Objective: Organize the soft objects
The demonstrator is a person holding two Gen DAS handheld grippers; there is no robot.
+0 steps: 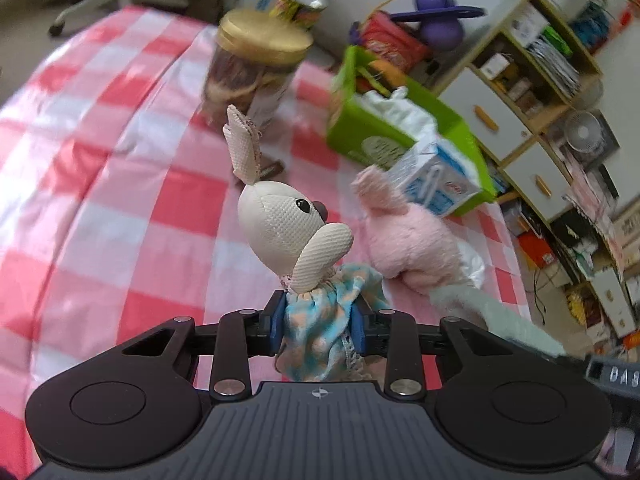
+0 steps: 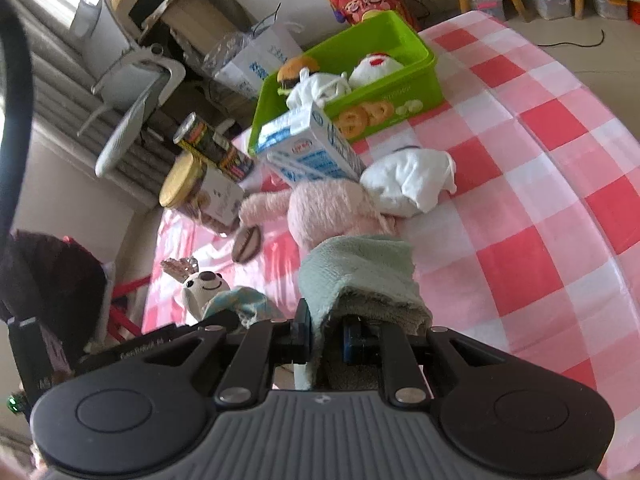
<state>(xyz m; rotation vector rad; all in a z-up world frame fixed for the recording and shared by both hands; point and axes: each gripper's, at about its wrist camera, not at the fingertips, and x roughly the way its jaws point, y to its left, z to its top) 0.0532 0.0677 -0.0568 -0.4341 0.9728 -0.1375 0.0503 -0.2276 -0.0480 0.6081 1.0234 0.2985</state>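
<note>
Left gripper [image 1: 318, 322] fingers clamped on cream bunny doll [image 1: 288, 220] by its blue dress above checkered surface [image 1: 100, 200], right gripper [image 2: 326, 338] fingers pinching pink plush's [image 2: 332, 208] green garment [image 2: 360, 268], near green bin [image 2: 400, 76].

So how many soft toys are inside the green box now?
3: a burger plush at the far-left corner, a white doll beside it, a white-and-red plush right. Others may be hidden.
</note>
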